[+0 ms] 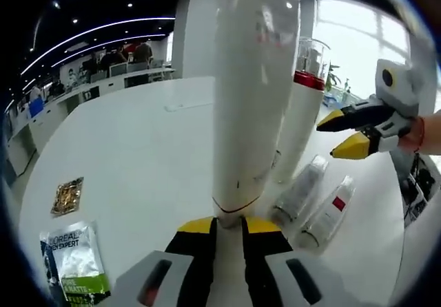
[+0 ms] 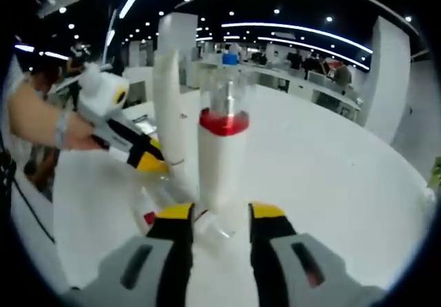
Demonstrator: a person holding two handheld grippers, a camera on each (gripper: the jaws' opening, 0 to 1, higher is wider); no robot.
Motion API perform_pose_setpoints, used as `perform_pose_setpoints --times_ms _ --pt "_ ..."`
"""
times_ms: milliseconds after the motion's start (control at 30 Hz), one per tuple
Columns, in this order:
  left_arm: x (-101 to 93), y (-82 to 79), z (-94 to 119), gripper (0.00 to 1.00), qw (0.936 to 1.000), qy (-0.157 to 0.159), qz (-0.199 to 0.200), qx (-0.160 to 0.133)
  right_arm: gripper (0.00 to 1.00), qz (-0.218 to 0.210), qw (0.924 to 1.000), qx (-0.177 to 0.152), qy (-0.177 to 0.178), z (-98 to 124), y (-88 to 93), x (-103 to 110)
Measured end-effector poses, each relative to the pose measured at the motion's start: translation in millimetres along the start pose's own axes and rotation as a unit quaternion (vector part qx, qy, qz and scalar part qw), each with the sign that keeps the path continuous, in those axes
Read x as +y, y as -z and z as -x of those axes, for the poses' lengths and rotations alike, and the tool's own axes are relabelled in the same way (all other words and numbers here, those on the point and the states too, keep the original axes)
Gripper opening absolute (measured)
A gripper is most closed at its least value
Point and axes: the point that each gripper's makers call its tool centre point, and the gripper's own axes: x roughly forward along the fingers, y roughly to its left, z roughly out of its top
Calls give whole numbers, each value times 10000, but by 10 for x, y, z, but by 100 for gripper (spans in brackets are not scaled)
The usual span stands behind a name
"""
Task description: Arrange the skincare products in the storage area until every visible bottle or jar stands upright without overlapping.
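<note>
A wide white tabletop (image 1: 138, 155) spreads out under me in an open office, with ceiling light strips overhead, desks and seated people far behind, and a bright window on one side.

My left gripper (image 1: 227, 226) pinches the foot of a tall white plastic tube (image 1: 251, 87), its yellow-tipped jaws pressed against either side, and the tube rises upright through the middle of the left gripper view. In the right gripper view that same white tube (image 2: 171, 107) stands with the left gripper (image 2: 148, 157) clamped low on it, my hand (image 2: 41, 118) behind.

Just beside the tube stands a white pump bottle with a red collar and a clear cap (image 1: 303, 114), also upright; the two look close enough to touch, though I cannot tell for certain. From my right gripper's camera the pump bottle (image 2: 222, 149) sits straight ahead, just beyond the jaws.

Two small clear bottles lie flat on the table next to these: one with a plain clear body (image 1: 300, 191), and one carrying a red label (image 1: 329, 212), side by side and nearly parallel.

My right gripper (image 2: 220, 217) is spread, its jaws holding nothing (the gap frames the base of the pump bottle). It hovers above the lying bottles (image 1: 344, 133).

Off to the other side rest a green and white L'Oreal sachet (image 1: 74, 264) and a small gold foil packet (image 1: 67, 195), well apart from the bottles.
</note>
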Motion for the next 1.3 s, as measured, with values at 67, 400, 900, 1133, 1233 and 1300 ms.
perform_pose_setpoints --times_ms 67,400,900,1133,1233,1300 --pt "-14 -24 -33 15 10000 38 -28 -4 33 -35 9997 -58 -230 -60 -33 9" --pt "-89 -87 -139 15 9999 134 -39 4 37 36 9924 -301 -1191 -293 -223 12" --pt "-166 -124 -197 15 9998 122 115 -59 29 309 9713 -457 -2314 -353 -365 130" --pt "-159 -144 -199 15 9998 135 133 -79 28 470 9641 -392 -2582 -357 -368 144" --pt "-160 -145 -203 15 9998 127 136 -60 29 462 9643 -382 -2581 -355 -366 147" --pt "-164 -151 -209 15 9998 124 147 -55 30 405 9657 -367 -2540 -356 -366 139"
